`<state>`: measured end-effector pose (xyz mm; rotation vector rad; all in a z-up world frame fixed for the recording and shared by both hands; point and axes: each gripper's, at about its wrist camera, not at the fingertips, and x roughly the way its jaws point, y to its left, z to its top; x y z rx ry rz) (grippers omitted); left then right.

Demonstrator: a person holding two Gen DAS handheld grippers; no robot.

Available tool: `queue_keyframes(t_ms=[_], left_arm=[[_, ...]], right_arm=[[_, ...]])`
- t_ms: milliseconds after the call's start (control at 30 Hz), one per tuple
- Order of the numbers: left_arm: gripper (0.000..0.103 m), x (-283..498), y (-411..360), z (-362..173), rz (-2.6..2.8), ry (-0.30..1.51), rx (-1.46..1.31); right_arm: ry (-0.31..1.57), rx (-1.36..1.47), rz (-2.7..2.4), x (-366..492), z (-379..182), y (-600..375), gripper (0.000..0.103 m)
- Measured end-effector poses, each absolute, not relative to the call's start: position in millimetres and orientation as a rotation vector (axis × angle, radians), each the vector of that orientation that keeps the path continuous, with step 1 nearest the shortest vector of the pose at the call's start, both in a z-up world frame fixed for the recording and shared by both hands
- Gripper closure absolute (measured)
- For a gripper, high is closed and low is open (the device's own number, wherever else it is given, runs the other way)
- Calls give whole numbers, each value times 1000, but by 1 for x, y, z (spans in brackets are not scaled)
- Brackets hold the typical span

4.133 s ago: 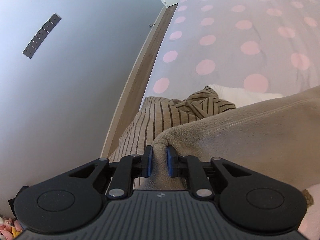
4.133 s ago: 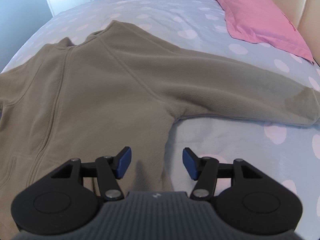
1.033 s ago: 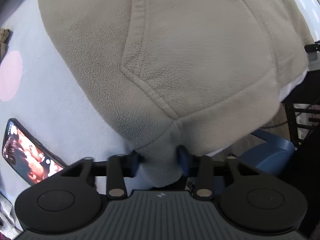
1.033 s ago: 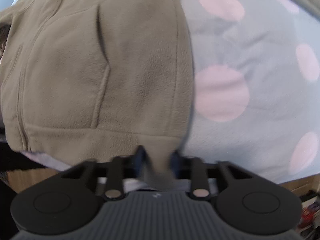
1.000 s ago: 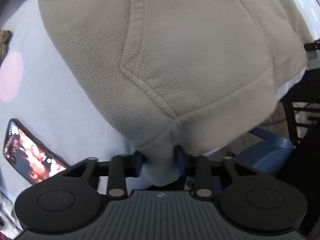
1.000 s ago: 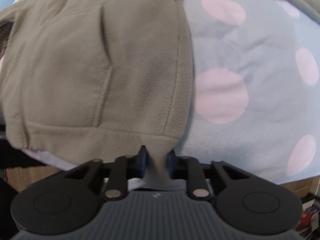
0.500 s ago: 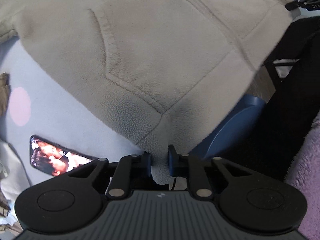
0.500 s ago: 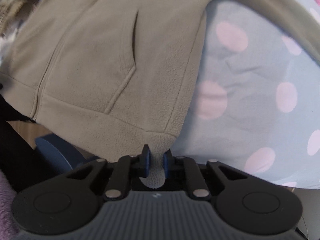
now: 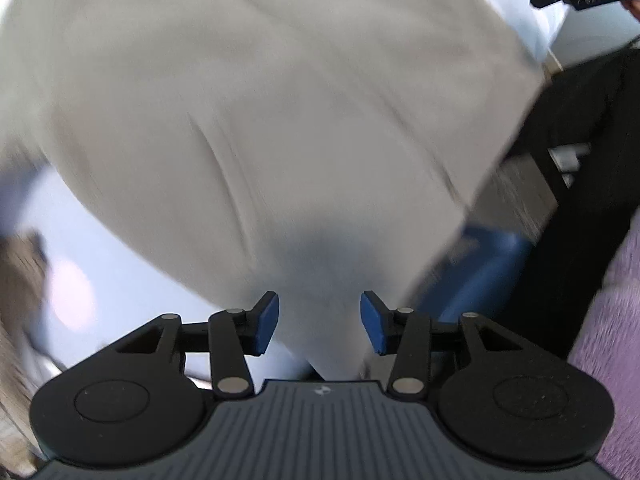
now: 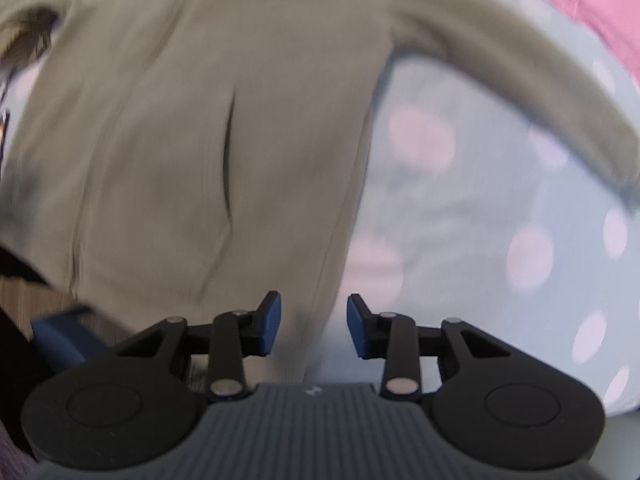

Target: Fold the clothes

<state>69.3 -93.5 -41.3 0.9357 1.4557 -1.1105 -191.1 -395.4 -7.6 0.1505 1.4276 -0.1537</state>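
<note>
Now both grippers, left (image 9: 319, 325) & right (image 10: 313, 326), sit low w/ jaws spread, gripping nothing. Fleece jacket (image 10: 208, 128) lies flat at the bed's (image 10: 500, 248) near edge, hem just ahead of the pads; pink pillow (image 10: 592, 4) in far corner.

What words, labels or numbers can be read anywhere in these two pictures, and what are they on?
No readable text in either view.
Left gripper: a small pale mark on its grey body, a logo rather than letters.
Right gripper: the same kind of mark, too small to read.
Fleece, bedspread, pillow: motion-blurred, no lettering visible.
</note>
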Motion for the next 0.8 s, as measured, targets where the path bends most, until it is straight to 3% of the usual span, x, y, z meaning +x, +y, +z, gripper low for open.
queue_keyframes(t_ms=[233, 333, 533, 600, 700, 800], left_arm=[[60, 129, -141, -11, -1077, 1291, 774], [60, 137, -162, -35, -1029, 1242, 654], [59, 220, -188, -34, -923, 1114, 403], [52, 248, -199, -34, -905, 1073, 343], [51, 285, -218, -35, -874, 1024, 320], [49, 311, -238, -44, -887, 990, 352]], right_arm=[[1227, 86, -169, -118, 25, -413, 63], [1145, 97, -182, -83, 33, -433, 64], [1034, 155, -214, -1, 34, -477, 62], [999, 179, -218, 30, 27, -488, 55], [949, 205, -220, 82, 18, -501, 44], [899, 193, -191, 130, 9, -507, 39]])
